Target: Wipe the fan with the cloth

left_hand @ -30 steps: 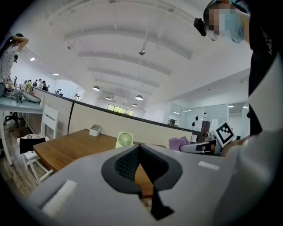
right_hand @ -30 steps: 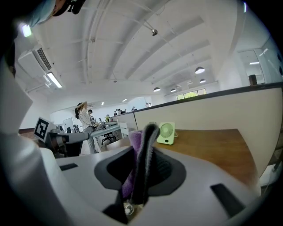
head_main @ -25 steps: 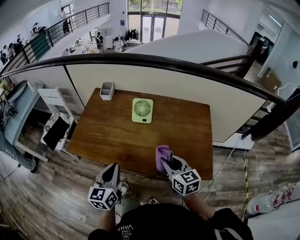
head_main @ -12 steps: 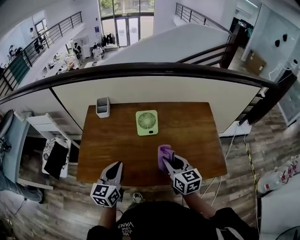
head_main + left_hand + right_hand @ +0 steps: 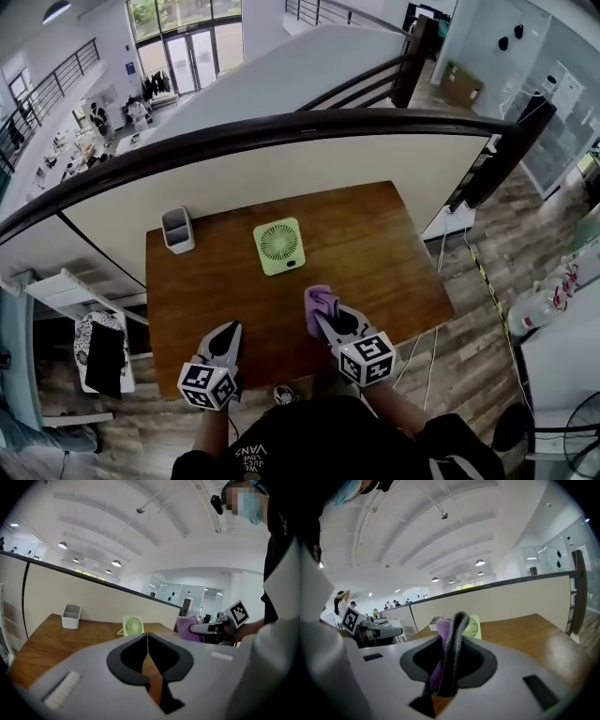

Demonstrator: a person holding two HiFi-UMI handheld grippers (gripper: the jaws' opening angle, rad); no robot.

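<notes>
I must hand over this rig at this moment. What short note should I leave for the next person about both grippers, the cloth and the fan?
Grippers: the left gripper is shut and empty, at the near edge of the table. The right gripper is shut on the purple cloth, over the near part of the table.
Things: the green fan stands at the far middle of the table, and nothing touches it. A grey container stands to its left.
Done: the cloth is in hand.
Left: bring the cloth to the fan and wipe it. The left gripper could probably steady the fan.
</notes>
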